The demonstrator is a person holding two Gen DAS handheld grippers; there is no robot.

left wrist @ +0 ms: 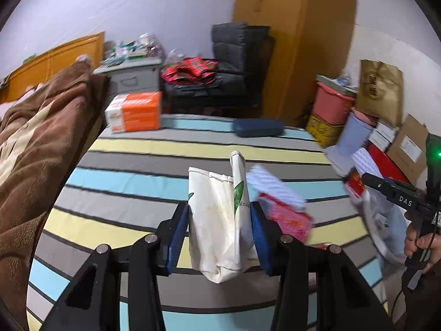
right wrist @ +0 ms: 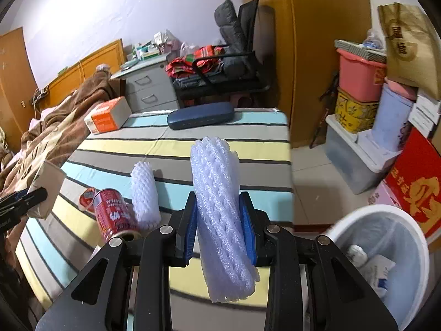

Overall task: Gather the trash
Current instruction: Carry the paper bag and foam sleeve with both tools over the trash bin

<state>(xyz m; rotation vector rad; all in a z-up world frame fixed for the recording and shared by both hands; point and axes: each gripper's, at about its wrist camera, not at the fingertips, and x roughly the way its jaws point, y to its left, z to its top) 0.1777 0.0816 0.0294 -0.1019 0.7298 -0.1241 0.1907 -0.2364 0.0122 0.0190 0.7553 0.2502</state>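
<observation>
foam netting sleeve (right wrist: 220, 215) is clamped upright in the right gripper (right wrist: 222, 226), jaws nearly together, squeezing it. carry it right and over the lined white bin (right wrist: 386, 251) beside the bed before release; light foam may drift, so release low. left gripper (left wrist: 220, 234) is clamped on a crumpled paper bag (left wrist: 217, 220). remaining on the striped bedsheet (right wrist: 248, 149): red can (right wrist: 113, 215), second foam sleeve (right wrist: 144, 193).

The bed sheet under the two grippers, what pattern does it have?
The striped cotton bed sheet has wide grey, light blue and pale yellow bands, with thin dark lines. Right wrist view shows it best.
</observation>
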